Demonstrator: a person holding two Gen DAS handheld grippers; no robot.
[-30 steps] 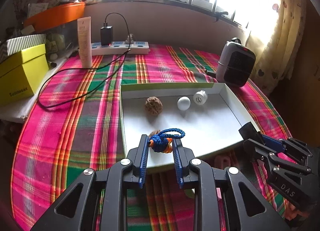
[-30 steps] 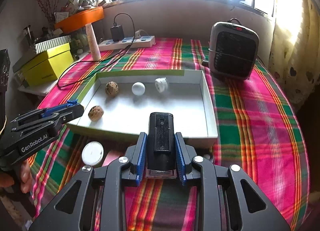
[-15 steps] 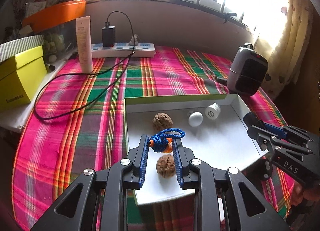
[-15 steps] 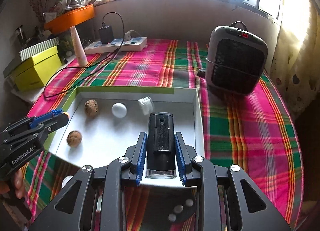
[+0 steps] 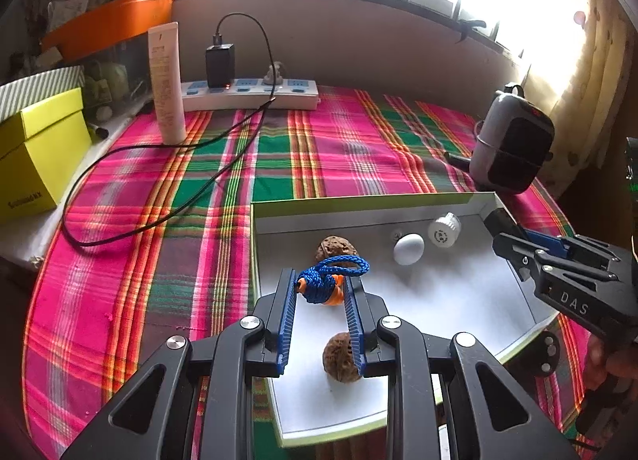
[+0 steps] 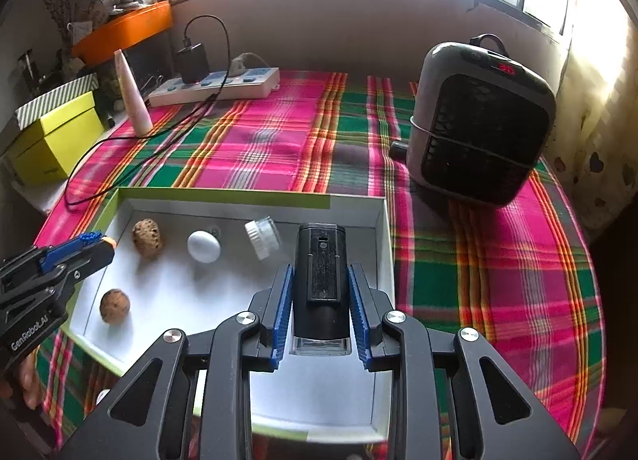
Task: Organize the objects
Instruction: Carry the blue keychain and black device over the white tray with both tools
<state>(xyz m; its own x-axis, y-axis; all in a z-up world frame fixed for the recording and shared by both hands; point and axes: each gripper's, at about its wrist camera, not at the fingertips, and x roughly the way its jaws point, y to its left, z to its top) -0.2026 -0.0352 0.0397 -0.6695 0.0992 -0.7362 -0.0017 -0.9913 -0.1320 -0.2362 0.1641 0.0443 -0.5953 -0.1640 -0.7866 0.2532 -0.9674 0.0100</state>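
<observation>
The left gripper (image 5: 321,292) is clamped on a small orange piece wrapped in blue braided cord (image 5: 327,280), its loop sticking out past the fingertips, and holds it above the left part of a shallow white tray with a lime-green rim (image 5: 359,199). The right gripper (image 6: 321,292) is closed on an upright black rectangular device (image 6: 321,268) with a clear base, possibly a clip-on light, though the view does not settle that; it hangs over the tray's right side, near the right wall. On the tray floor lie two walnuts, one near the back (image 6: 146,237) and one nearer the front left (image 6: 114,305), a white egg-shaped ball (image 6: 203,246) and a small white-capped clear jar (image 6: 261,236) lying tipped on its side, all apart from one another. The tray sits on a pink, green and orange plaid tablecloth (image 6: 255,149). Behind it stand a grey and black space heater (image 6: 478,129) on the right, a white power strip (image 5: 251,95) with a black charger (image 5: 219,65) plugged in and its cable looping over the cloth, a cream tube (image 5: 165,81) standing upright, and a yellow-green box (image 5: 36,157) at the far left.
</observation>
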